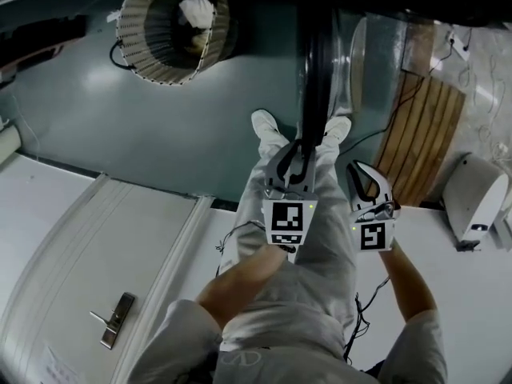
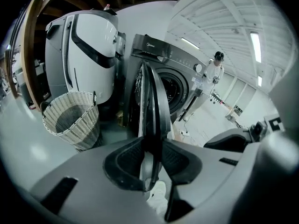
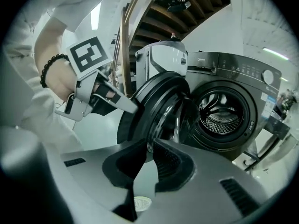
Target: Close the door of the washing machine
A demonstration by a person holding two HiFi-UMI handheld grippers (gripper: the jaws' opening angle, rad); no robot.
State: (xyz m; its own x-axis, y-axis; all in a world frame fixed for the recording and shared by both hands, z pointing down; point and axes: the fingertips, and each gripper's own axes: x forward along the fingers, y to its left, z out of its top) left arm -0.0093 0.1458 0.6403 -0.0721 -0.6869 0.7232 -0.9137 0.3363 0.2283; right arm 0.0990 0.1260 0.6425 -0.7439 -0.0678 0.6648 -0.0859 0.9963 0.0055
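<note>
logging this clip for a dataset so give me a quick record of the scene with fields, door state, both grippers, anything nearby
machine: front-loading washing machine, drum visible through the opening
door: door open, swung well out from the machine
left gripper: left gripper has the door's edge between its jaws; whether the pads press on it is unclear
right gripper: right gripper has its jaws apart with nothing between them, close to the door
nearby: woven basket, upright, left of the door in the left gripper view
task status: door not yet closed
</note>
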